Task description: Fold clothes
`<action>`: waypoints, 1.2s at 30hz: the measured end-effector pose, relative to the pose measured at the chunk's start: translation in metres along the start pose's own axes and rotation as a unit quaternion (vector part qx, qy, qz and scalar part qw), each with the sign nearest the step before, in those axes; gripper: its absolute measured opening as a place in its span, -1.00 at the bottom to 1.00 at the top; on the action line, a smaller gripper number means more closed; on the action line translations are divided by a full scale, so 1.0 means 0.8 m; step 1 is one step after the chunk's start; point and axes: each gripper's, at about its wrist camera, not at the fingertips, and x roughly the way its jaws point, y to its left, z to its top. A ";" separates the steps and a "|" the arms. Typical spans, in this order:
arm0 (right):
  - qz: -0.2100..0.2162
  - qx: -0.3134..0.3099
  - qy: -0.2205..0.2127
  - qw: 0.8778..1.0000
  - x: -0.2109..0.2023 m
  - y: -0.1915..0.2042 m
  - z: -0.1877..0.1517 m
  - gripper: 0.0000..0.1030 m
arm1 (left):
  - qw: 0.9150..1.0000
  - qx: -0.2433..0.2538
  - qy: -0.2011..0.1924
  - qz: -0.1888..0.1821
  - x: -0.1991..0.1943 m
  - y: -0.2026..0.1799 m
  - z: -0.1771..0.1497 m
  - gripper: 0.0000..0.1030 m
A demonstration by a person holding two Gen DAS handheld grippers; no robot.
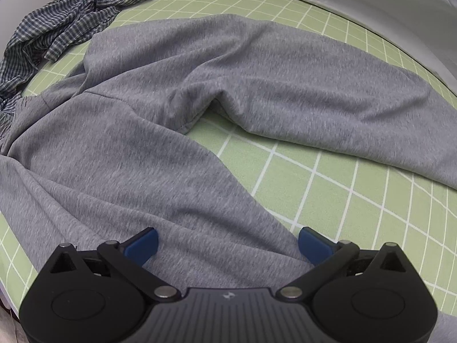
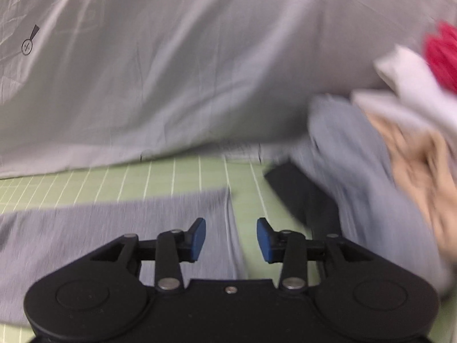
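Note:
Grey sweatpants (image 1: 200, 100) lie spread on the green checked sheet (image 1: 342, 200), legs splayed apart with a crease at the crotch. My left gripper (image 1: 228, 243) hovers over the near leg, blue pads wide apart, nothing between them. In the blurred right wrist view, the end of a grey trouser leg (image 2: 114, 223) lies flat on the green sheet (image 2: 171, 177). My right gripper (image 2: 231, 237) is over the leg's end edge, jaws partly apart and not pressing on any cloth.
A crumpled blue plaid shirt (image 1: 71, 23) lies at the sheet's far left. A pale grey cover (image 2: 171, 71) rises behind the bed. At the right sits a pile: grey-blue cloth (image 2: 357, 171), white (image 2: 414, 85), red (image 2: 442, 51), beige (image 2: 422, 165), and a black piece (image 2: 297, 191).

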 end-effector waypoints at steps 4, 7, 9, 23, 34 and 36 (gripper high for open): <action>-0.015 0.031 0.029 0.999 -0.015 -0.005 -0.038 -0.22 | 1.000 0.000 0.009 0.000 0.001 0.000 0.002 1.00; 0.002 0.044 0.041 0.998 -0.015 -0.005 -0.053 -0.25 | 1.000 0.001 0.017 -0.001 0.003 0.000 0.005 1.00; 0.010 0.038 0.041 0.998 -0.011 0.000 -0.056 -0.25 | 1.000 0.001 0.019 0.000 0.003 -0.001 0.006 1.00; 0.011 0.006 0.009 1.000 -0.004 0.014 -0.019 -0.96 | 1.000 -0.007 0.025 0.002 0.003 -0.001 0.007 1.00; -0.068 -0.062 0.015 0.996 -0.023 0.014 0.009 -0.92 | 1.000 -0.006 0.027 0.001 0.002 -0.002 0.007 1.00; -0.059 -0.037 0.024 0.997 -0.025 0.008 -0.008 -0.77 | 1.000 -0.007 0.029 0.001 0.002 -0.002 0.009 1.00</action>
